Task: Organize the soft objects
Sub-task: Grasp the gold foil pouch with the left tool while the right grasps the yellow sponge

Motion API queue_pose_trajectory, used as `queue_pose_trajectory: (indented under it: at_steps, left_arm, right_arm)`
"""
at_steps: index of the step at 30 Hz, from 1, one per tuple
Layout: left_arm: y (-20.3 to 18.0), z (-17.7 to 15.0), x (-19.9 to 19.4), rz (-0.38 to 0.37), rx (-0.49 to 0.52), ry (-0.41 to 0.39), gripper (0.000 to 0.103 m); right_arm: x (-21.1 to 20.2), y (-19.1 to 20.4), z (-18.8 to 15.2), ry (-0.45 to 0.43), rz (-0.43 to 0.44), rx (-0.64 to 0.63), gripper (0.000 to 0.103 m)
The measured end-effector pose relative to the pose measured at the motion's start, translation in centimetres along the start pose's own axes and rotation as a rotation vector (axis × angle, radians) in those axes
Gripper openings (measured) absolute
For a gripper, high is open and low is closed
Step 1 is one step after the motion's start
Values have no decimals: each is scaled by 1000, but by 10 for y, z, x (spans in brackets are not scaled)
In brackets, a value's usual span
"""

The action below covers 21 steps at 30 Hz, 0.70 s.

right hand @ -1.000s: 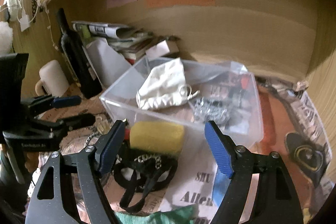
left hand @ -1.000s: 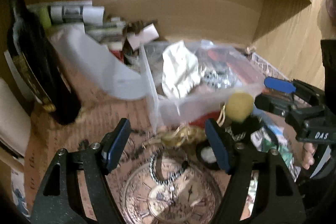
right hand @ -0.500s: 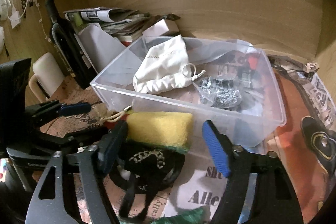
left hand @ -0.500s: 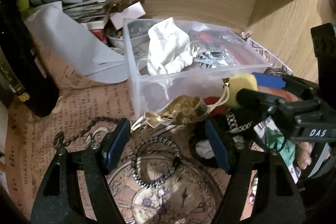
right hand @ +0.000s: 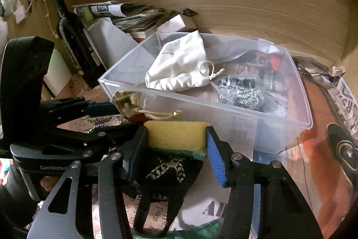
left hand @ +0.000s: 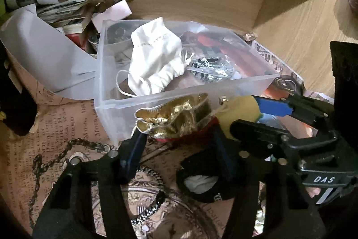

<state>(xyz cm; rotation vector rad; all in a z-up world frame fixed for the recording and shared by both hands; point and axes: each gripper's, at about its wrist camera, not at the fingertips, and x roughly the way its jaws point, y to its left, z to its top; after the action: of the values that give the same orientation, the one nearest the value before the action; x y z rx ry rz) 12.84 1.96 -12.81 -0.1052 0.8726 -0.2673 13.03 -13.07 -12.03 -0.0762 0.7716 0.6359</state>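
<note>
My right gripper (right hand: 176, 149) is shut on a yellow sponge (right hand: 176, 136) with a green underside, just in front of the clear plastic bin (right hand: 223, 104). The sponge also shows in the left wrist view (left hand: 239, 113). My left gripper (left hand: 179, 147) is closed around a gold drawstring pouch (left hand: 176, 118) with a red base, beside the bin's near wall (left hand: 116, 118); the pouch shows in the right wrist view (right hand: 127, 102). In the bin lie a white drawstring pouch (right hand: 181, 66) and a silvery bag (right hand: 241, 91).
A black embroidered bag (right hand: 170, 174) lies under the sponge. A dark bottle (right hand: 71, 37), stacked magazines (right hand: 125, 17) and a grey sheet (left hand: 44, 53) stand left of the bin. A chain (left hand: 56, 153) and beaded bracelet (left hand: 150, 209) lie on the printed paper. A wooden wall (right hand: 246, 3) is behind.
Both grippers moved forward and closed: the right one onto the yellow sponge, the left one onto the gold pouch, which is now raised beside the bin wall.
</note>
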Motion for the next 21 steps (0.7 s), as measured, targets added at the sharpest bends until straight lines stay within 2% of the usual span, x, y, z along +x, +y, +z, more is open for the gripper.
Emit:
queue_pose_trajectory:
  at_steps: [3, 4, 7, 8, 10, 18, 21]
  left_arm:
    - [0, 0, 0, -2, -2, -6, 45]
    - [1, 0, -1, -5, -7, -6, 43]
    - [3, -2, -2, 4, -18, -5, 22]
    - [4, -2, -3, 11, -21, -3, 12]
    - [6, -5, -6, 0, -33, -7, 12]
    - [-1, -12, -38, 39, -18, -88, 10]
    - [-2, -9, -57, 61, -12, -139, 10]
  right_arm:
    - [-4, -2, 0, -10, 4, 5, 44]
    - [-6, -2, 1, -16, 7, 8, 39]
    - [-15, -4, 3, -33, 11, 9, 32]
    - [-19, -5, 3, -43, 9, 11, 32]
    - [-25, -7, 5, -57, 10, 13, 27]
    - [-32, -8, 8, -74, 3, 7, 26]
    - [-38, -8, 8, -95, 3, 5, 20]
